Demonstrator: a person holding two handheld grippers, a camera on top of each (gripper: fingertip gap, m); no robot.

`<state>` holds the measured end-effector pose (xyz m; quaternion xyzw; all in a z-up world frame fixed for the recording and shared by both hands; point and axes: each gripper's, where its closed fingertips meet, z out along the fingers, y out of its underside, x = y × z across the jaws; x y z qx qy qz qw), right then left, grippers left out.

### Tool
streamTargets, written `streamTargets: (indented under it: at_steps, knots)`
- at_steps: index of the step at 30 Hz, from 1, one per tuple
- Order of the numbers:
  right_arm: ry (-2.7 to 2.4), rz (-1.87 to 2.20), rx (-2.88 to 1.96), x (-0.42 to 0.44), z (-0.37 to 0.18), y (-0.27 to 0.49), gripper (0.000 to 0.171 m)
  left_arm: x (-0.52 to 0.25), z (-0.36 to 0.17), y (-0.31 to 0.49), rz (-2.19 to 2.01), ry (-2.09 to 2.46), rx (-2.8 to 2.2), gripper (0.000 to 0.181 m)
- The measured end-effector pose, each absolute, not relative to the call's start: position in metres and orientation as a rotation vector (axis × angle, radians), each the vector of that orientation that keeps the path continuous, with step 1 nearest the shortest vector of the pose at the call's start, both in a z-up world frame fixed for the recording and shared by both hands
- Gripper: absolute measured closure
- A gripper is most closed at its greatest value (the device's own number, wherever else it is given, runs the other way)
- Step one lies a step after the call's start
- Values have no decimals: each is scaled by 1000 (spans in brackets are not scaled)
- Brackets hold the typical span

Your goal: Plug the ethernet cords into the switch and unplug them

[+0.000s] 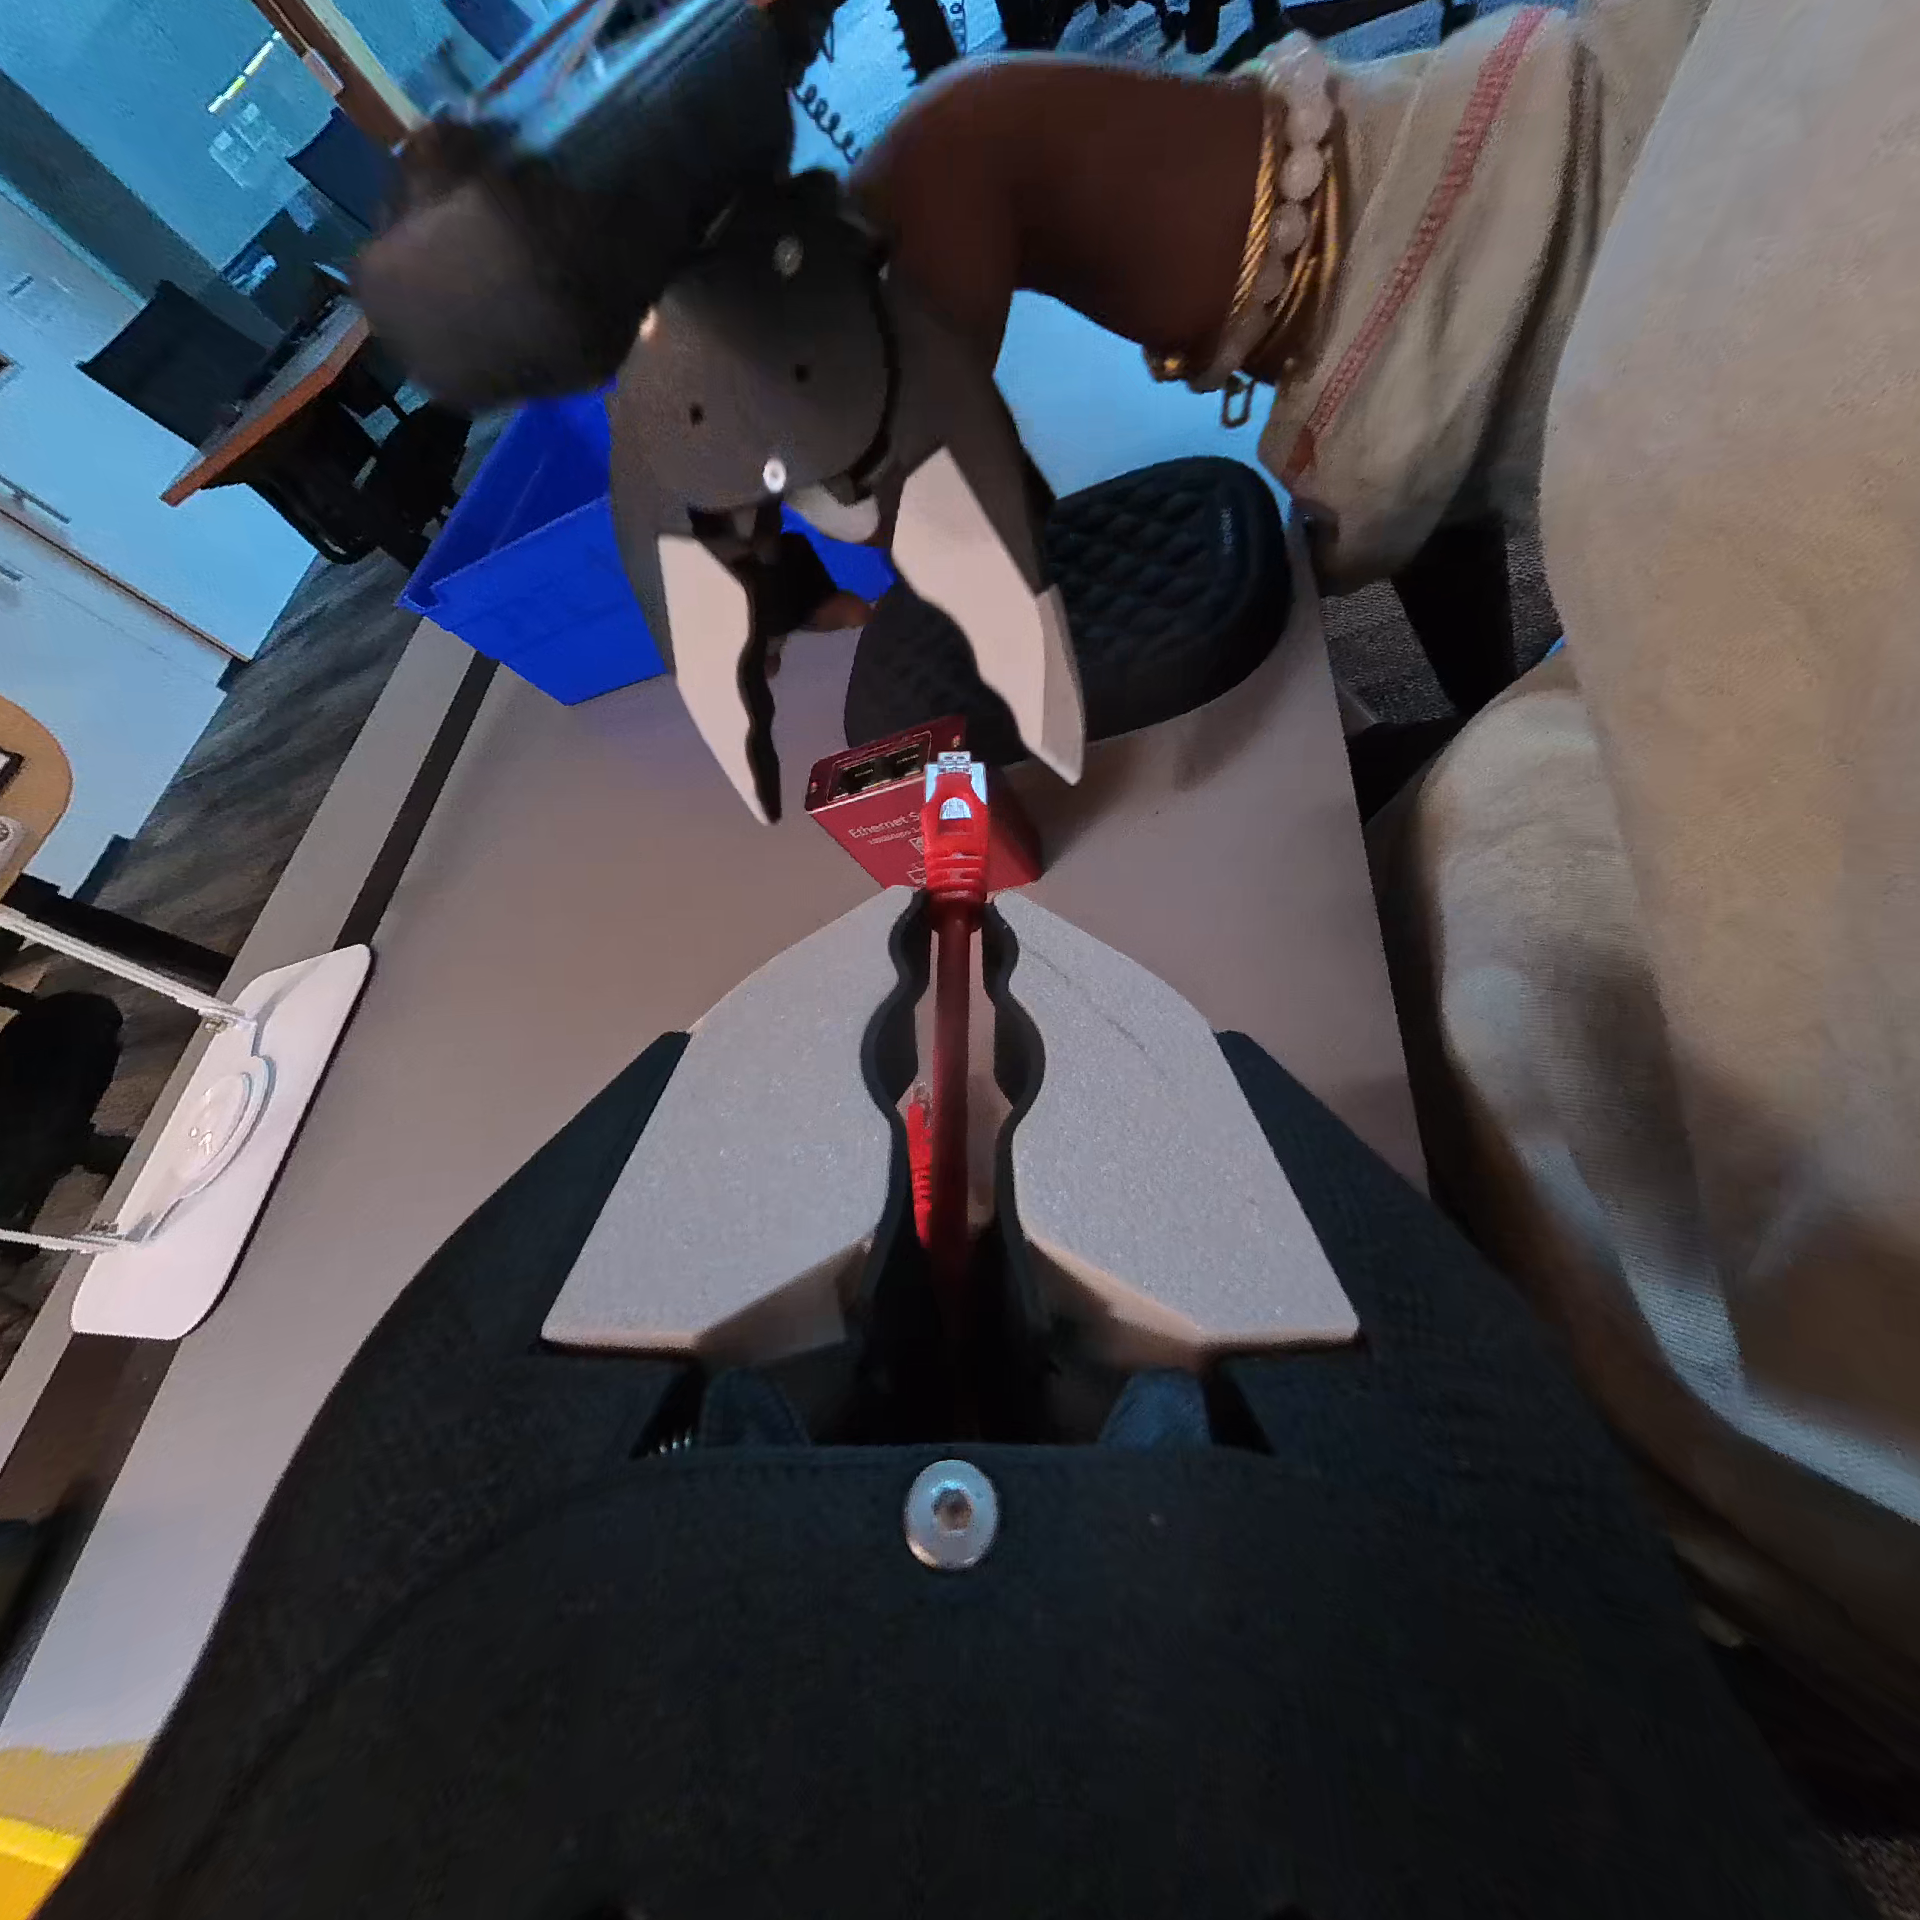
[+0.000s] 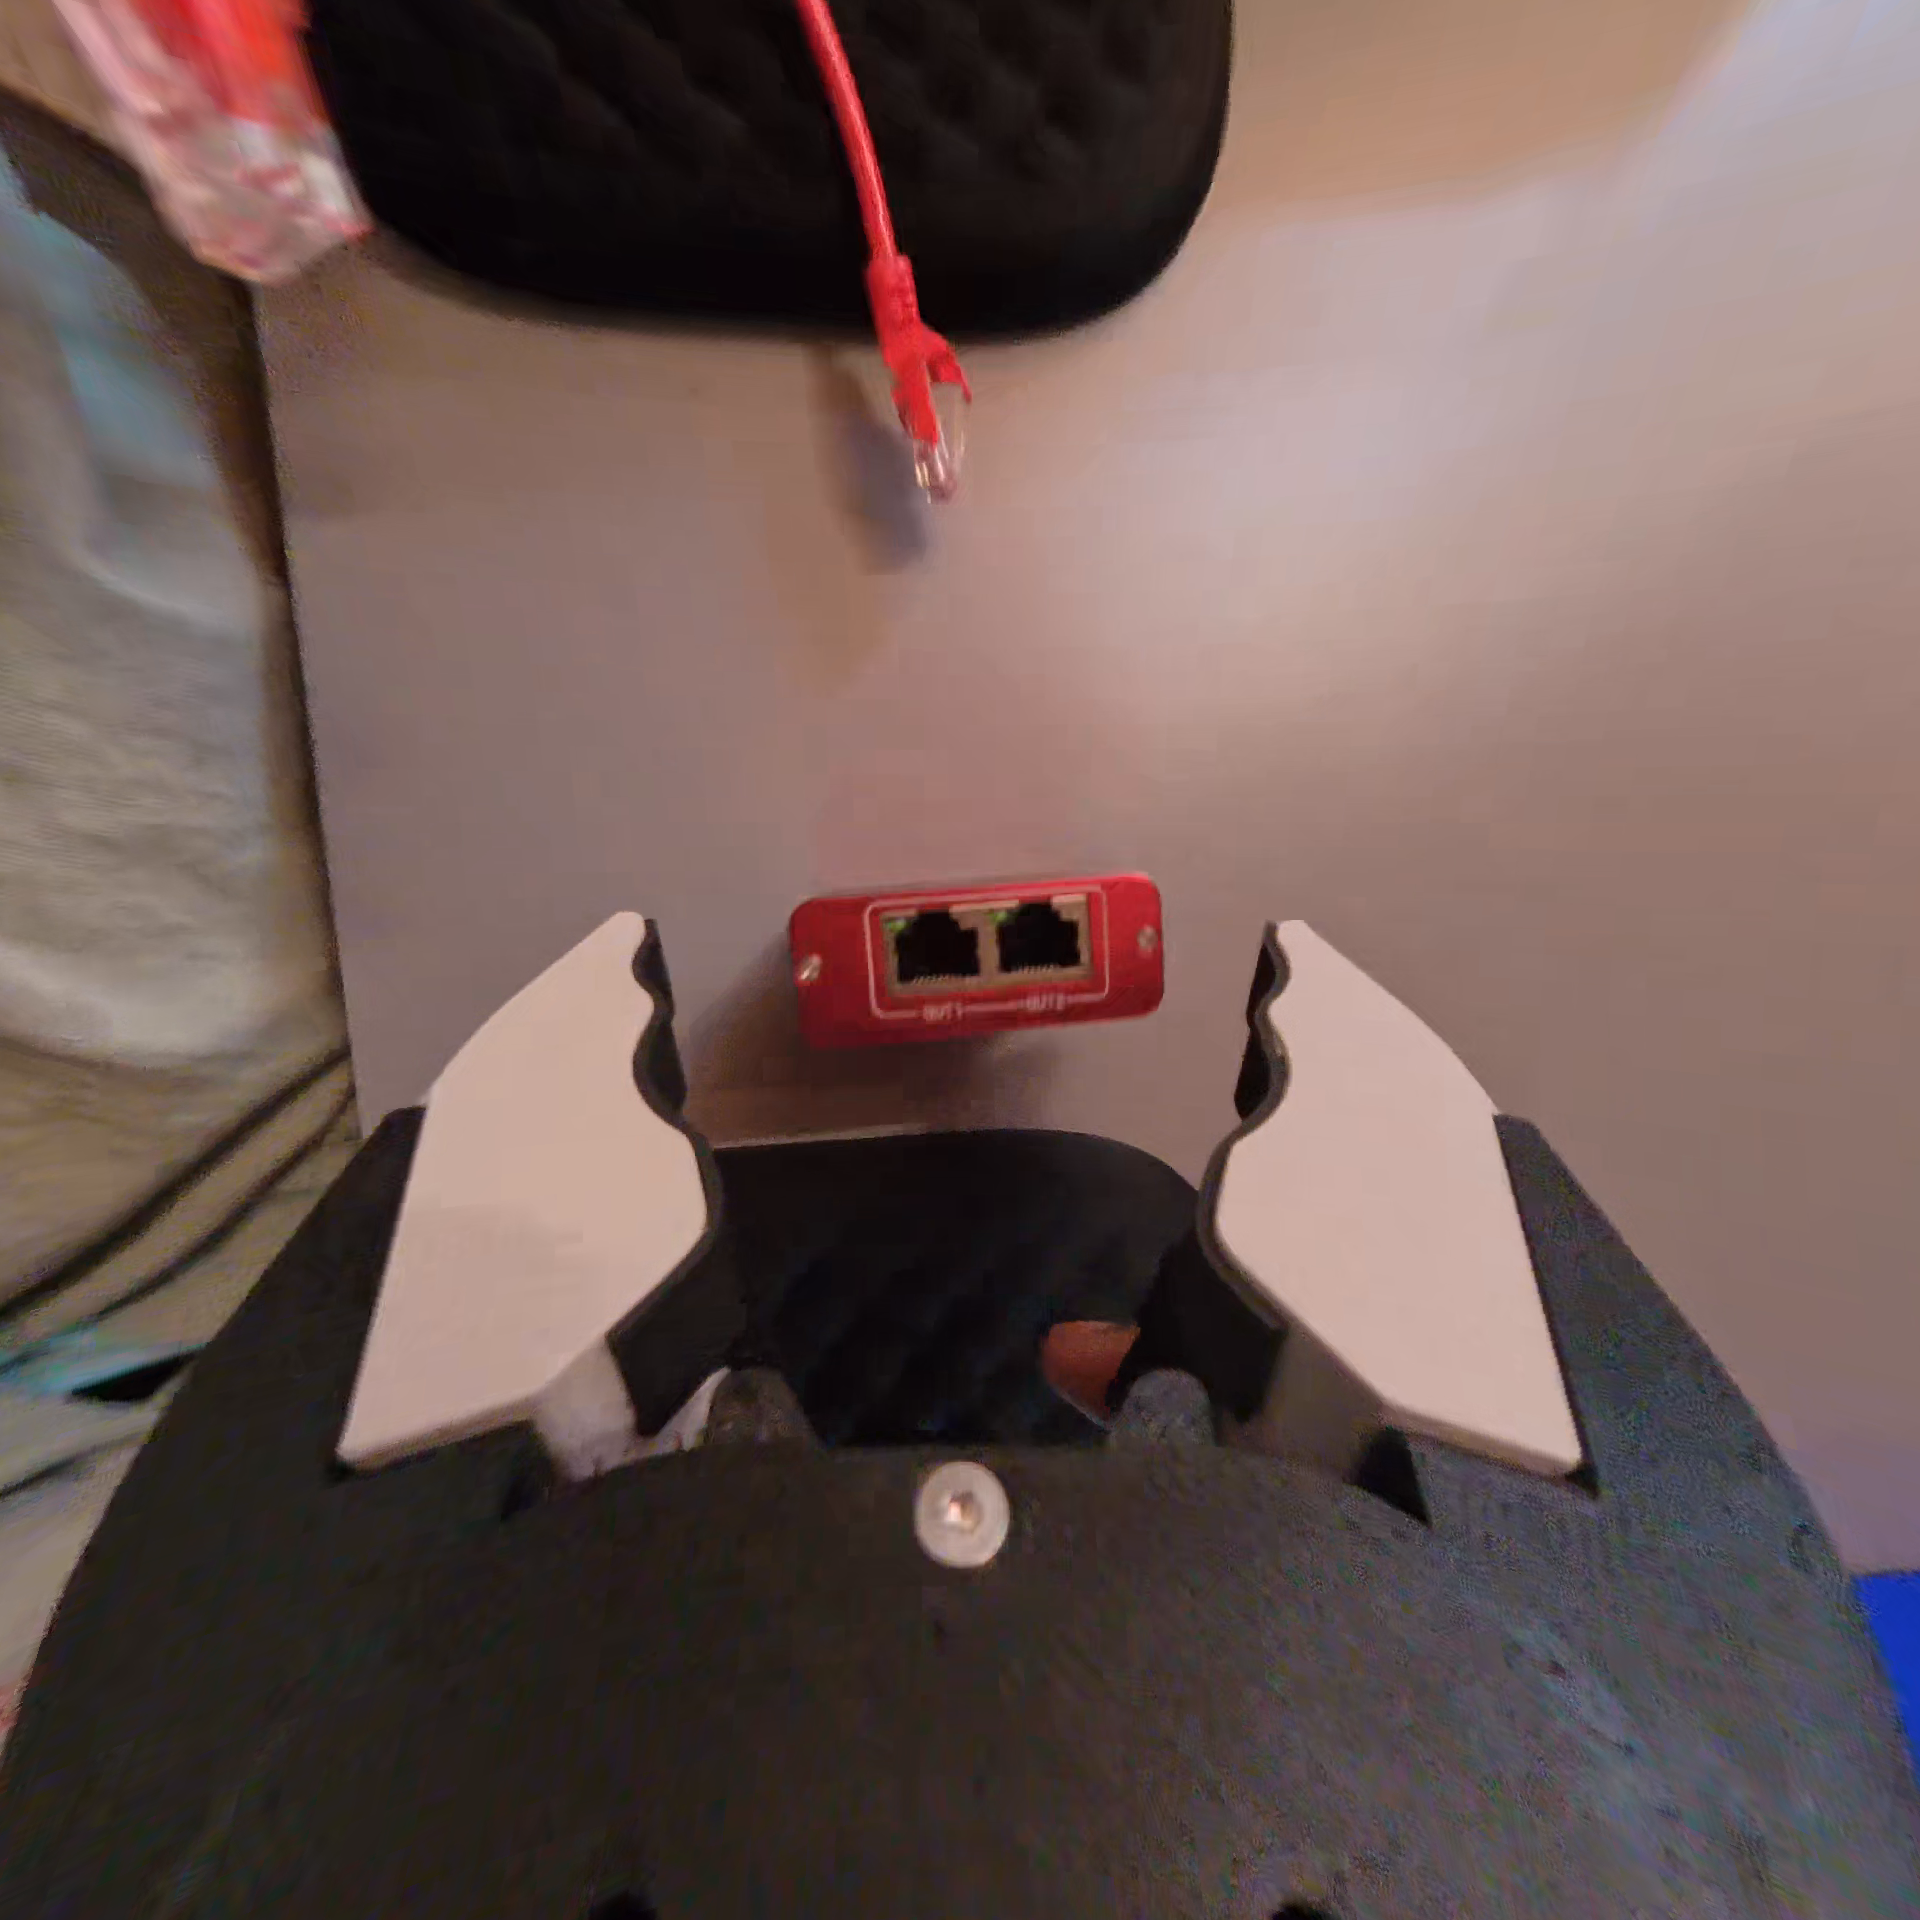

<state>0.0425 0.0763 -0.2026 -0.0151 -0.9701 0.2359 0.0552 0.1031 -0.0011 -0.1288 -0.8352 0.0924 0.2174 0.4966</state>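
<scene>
Left gripper (image 1: pixel 951 914) clamps red cord (image 1: pixel 951 997); right gripper (image 2: pixel 961 997) wide, empty; switch (image 2: pixel 975 958) ports vacant, plugging not begun.

Grey counter (image 1: pixel 540 935) carries a black quilted pad (image 1: pixel 1164 582) at its far end, with a blue bin (image 1: pixel 530 561) just left of the pad. White flat plate with a clear fixture (image 1: pixel 208 1132) sits well nearer than the pad, on the counter's left edge. Wooden desk (image 1: pixel 281 405) stands beyond the bin, off the counter.
</scene>
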Motion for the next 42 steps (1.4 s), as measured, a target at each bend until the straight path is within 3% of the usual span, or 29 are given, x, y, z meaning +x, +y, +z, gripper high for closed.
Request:
streamTargets:
  at_steps: [6, 8, 13, 16, 18, 23, 26, 32, 42]
  knots:
    - [-3139, 256, 25, 45, -232, 79, 71, 99, -131, -8, 538, 203, -2025, 172]
    - [-3153, 125, -3, 43, -240, 85, 81, 98, -132, -9, 535, 196, -2024, 172]
    - [-3147, 190, -21, 42, -239, 84, 82, 92, -132, -12, 549, 155, -2017, 172]
    - [-3110, 479, 63, 45, -235, 79, 83, 85, -134, -15, 531, 91, -2014, 172]
    - [-3028, 891, 69, 51, -218, 65, 83, 79, -137, -18, 503, 22, -2020, 172]
    - [-2391, 2019, 40, 64, -116, 55, 84, 80, -133, -15, 350, -82, -1971, 172]
    - [-2068, 2424, 67, 81, -77, 63, 84, 89, -120, -6, 252, -98, -1892, 172]
    - [-1986, 2619, 104, 100, -81, 53, 84, 101, -111, 13, 235, -91, -1911, 172]
    - [-1992, 2593, 113, 101, -87, 48, 85, 103, -113, 22, 217, -82, -1915, 172]
